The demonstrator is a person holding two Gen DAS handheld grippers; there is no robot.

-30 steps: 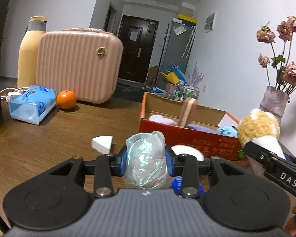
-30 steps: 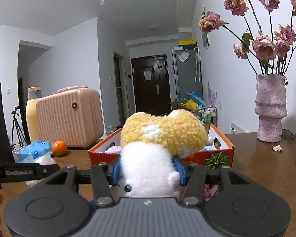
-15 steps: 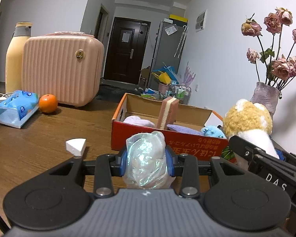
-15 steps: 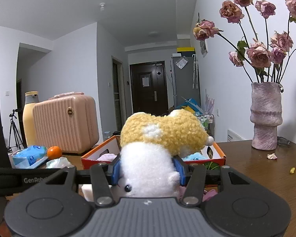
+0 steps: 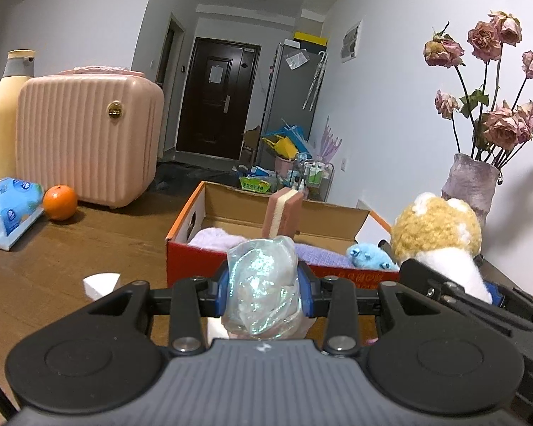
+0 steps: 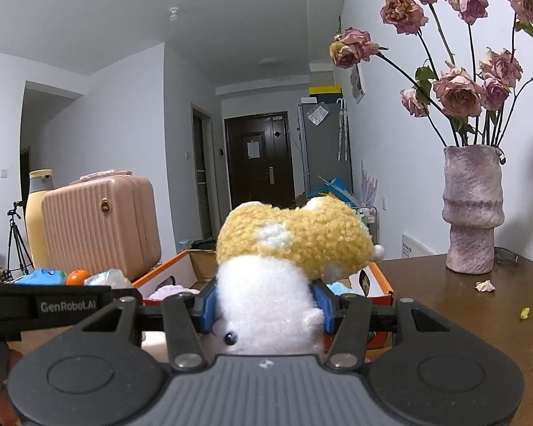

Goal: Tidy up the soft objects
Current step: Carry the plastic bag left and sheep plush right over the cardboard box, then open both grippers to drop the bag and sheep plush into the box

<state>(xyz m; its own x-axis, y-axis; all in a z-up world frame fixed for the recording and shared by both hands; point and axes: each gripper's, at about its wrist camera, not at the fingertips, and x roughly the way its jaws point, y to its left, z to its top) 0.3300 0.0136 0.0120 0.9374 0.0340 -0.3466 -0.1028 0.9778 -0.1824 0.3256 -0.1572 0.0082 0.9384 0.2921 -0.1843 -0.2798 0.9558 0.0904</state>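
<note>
Both grippers now nearer box (image 5: 266, 266). Left gripper (image 5: 263, 285) clamps pouch (image 5: 263, 284); right gripper (image 6: 266, 301) clamps plush (image 6: 280, 266). Risk: early release drops either short of box ahead.

White walls line a hallway to a dark door (image 5: 216, 96); a grey fridge (image 6: 321, 149) stands beside it.

Fuzzy plush toy (image 6: 266, 284), iridescent crinkly bag (image 5: 263, 280)
</note>
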